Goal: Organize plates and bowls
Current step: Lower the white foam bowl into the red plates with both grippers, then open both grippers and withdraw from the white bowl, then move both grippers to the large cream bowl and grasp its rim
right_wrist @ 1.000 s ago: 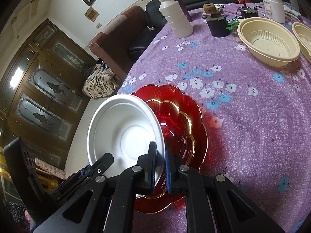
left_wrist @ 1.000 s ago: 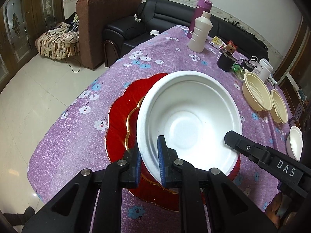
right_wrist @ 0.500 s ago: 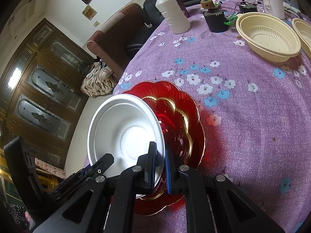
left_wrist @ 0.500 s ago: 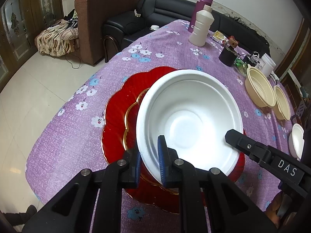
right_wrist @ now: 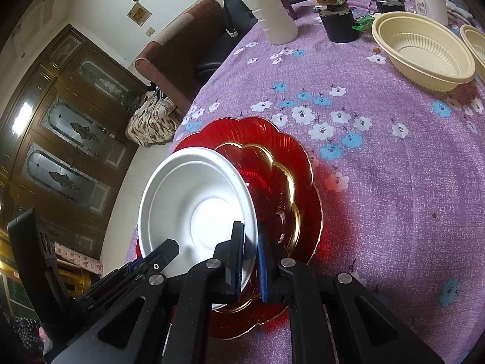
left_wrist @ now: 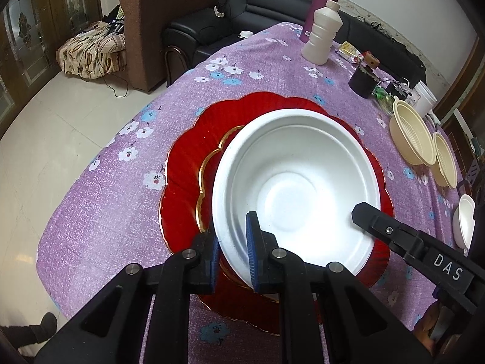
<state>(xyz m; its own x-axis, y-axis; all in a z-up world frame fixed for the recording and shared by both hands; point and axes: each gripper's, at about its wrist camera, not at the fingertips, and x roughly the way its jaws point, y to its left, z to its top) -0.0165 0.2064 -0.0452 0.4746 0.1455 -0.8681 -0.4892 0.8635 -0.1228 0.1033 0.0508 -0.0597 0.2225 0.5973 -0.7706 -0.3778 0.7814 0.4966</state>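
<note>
Over the stacked red plates (left_wrist: 188,163) on the purple-clothed surface (right_wrist: 394,182), the left gripper (left_wrist: 232,253) and the right gripper (right_wrist: 250,261) pinch opposite rims of the white bowl (left_wrist: 297,188) in narrow jaws; next, I judge, lowering it level and releasing.

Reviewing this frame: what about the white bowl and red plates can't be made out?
- Whether the white bowl rests on the small red plate: both views, bowl hides the contact.
- Large red plate near edge: left wrist view, left gripper covers it.
- Right gripper grip: left view, tip only.
</note>
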